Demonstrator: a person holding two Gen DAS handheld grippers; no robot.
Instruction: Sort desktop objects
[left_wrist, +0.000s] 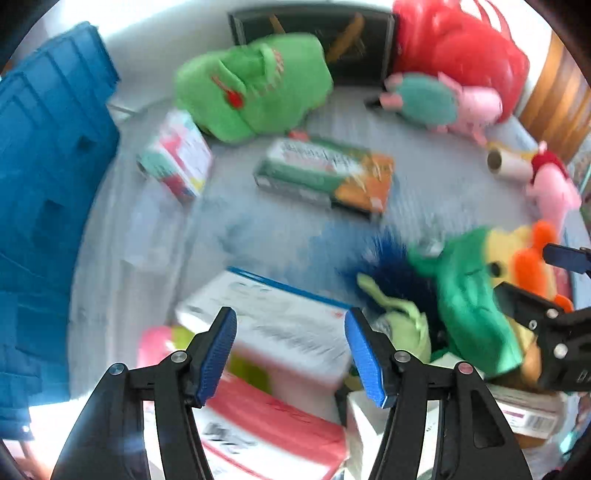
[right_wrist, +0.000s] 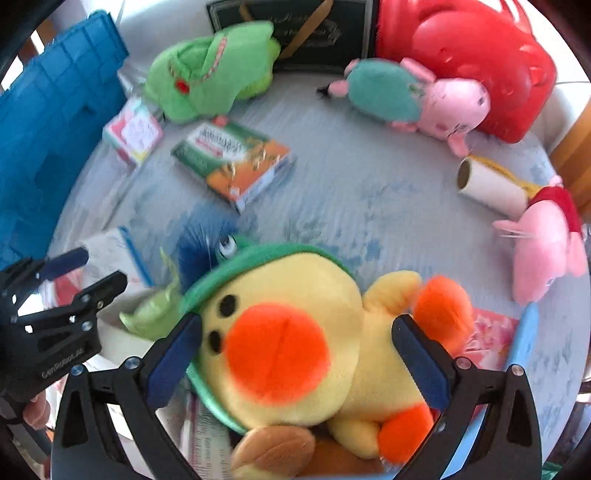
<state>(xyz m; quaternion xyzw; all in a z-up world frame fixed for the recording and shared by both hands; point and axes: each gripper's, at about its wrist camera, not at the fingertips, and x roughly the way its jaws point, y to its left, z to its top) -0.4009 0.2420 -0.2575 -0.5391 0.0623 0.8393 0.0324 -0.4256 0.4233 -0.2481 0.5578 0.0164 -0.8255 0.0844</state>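
Observation:
A yellow duck plush with an orange beak and green hood lies between the fingers of my right gripper, which is open around it; whether the pads touch it I cannot tell. The duck also shows at the right of the left wrist view. My left gripper is open and empty above a white box with a blue edge and a pink-and-white box. A blue furry toy and a pale green plush lie beside the duck.
On the grey-blue cloth lie a green-and-orange box, a small pink-green box, a green plush, a pink-teal plush, a red cushion, a cardboard roll and a pink plush. A blue crate stands left.

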